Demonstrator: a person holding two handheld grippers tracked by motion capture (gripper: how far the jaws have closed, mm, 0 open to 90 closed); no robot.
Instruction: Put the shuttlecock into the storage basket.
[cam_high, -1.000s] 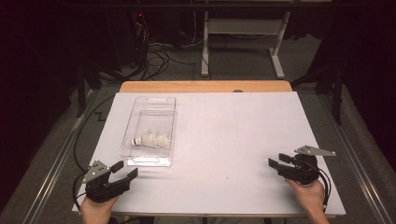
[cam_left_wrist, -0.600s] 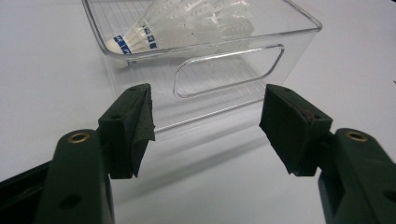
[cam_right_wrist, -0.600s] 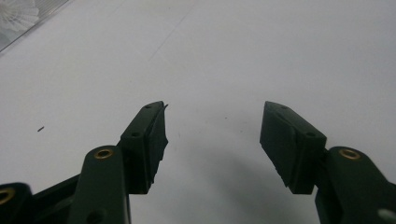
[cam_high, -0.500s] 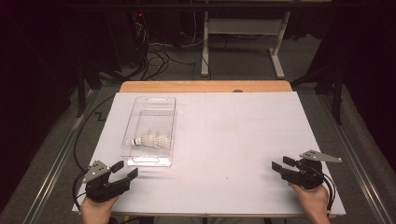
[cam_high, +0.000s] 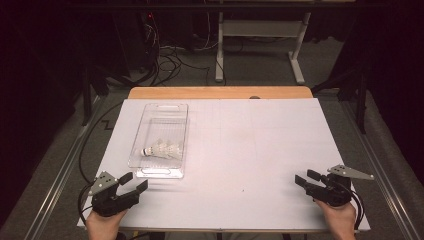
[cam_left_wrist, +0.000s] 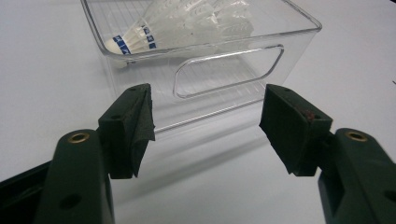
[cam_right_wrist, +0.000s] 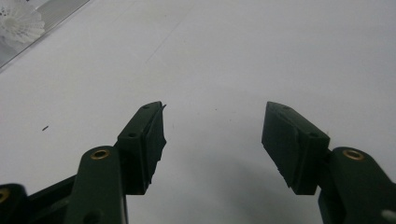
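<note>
White sheeting covers the desk (cam_high: 240, 150), and a clear bin (cam_high: 161, 140) stands on its left half with two shuttlecocks (cam_high: 161, 149) lying side by side in its near end, cork tips toward the left wall. Left tongs (cam_high: 134, 183) rest at the near left corner, released with a wide gap, just short of the bin's handled end wall. Right tongs (cam_high: 305, 178), equally released and empty, sit at the near right corner, well apart from the bin.
</note>
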